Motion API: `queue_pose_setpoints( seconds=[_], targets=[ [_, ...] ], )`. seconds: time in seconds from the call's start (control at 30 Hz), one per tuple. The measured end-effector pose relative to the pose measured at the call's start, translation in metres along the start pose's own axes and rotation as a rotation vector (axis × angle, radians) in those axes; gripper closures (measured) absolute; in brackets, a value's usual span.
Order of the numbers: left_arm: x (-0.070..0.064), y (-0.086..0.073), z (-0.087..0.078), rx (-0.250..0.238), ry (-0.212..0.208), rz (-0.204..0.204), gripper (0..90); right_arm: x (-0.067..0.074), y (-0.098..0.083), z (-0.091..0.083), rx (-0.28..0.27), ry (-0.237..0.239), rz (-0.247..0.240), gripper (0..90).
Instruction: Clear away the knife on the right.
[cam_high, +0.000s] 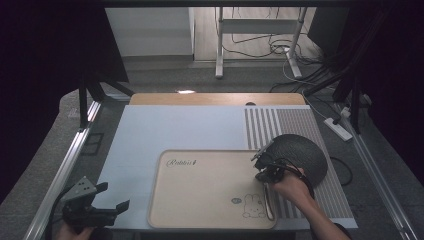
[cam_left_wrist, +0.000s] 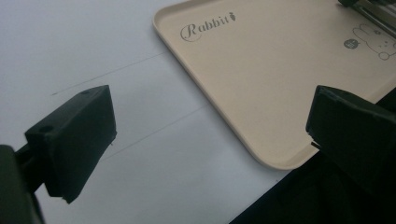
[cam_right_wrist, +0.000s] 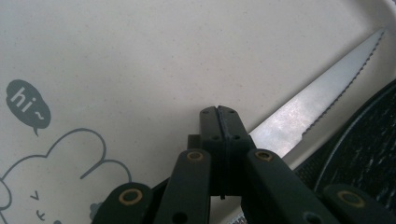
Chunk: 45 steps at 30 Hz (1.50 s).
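My left gripper (cam_high: 111, 198) hangs released by the tabletop's (cam_high: 165, 125) near-left corner; the knife (cam_right_wrist: 317, 109) lies along the tray's (cam_left_wrist: 261, 88) right rim beside the dark round mat (cam_high: 300, 152); my right gripper (cam_right_wrist: 219, 114) is clenched on the knife, I judge; placing seems nearly done, letting go remains.

tray (cam_left_wrist: 261, 93) | script "Rabbit" at one corner | speech bubble "hi~" by rabbit drawing

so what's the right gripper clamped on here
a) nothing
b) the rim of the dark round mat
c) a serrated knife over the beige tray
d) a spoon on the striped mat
c: in the right gripper view the right gripper has its jaws shut on a serrated knife above the beige tray.
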<state>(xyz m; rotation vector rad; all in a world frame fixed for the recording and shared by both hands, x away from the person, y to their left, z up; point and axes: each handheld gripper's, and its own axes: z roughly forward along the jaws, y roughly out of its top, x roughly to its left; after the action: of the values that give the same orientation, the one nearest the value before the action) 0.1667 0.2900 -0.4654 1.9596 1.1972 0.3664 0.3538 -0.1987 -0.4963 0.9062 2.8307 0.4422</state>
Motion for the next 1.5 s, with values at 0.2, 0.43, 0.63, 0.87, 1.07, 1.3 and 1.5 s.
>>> queue_pose_setpoints(
  seconds=[0.2,0.43,0.63,0.87,1.07,1.3,1.5],
  targets=[
    [0.0,0.0,0.0,0.001,-0.002,-0.002,2.6,0.002,0.001,-0.002,-0.018,0.026,0.026,80.8],
    [0.0,0.0,0.0,0.003,-0.001,-0.001,2.6,0.006,0.007,-0.008,-0.08,0.0,0.041,65.5],
    [0.0,0.0,0.001,0.006,0.001,-0.001,2.6,0.007,0.01,-0.012,-0.113,-0.009,0.045,51.2],
    [0.0,0.0,0.001,0.006,0.001,-0.002,2.6,0.009,0.011,-0.014,-0.119,-0.003,0.052,38.4],
    [0.0,0.0,0.001,0.006,0.001,-0.002,2.6,0.009,0.011,-0.018,-0.131,-0.016,0.063,28.8],
    [0.0,0.0,0.001,0.006,0.002,-0.002,2.6,0.007,0.007,-0.025,-0.166,-0.028,0.06,22.1],
    [0.0,0.0,0.001,0.006,0.002,-0.002,2.6,0.006,0.002,-0.029,-0.178,-0.025,0.059,14.9]
  ],
)
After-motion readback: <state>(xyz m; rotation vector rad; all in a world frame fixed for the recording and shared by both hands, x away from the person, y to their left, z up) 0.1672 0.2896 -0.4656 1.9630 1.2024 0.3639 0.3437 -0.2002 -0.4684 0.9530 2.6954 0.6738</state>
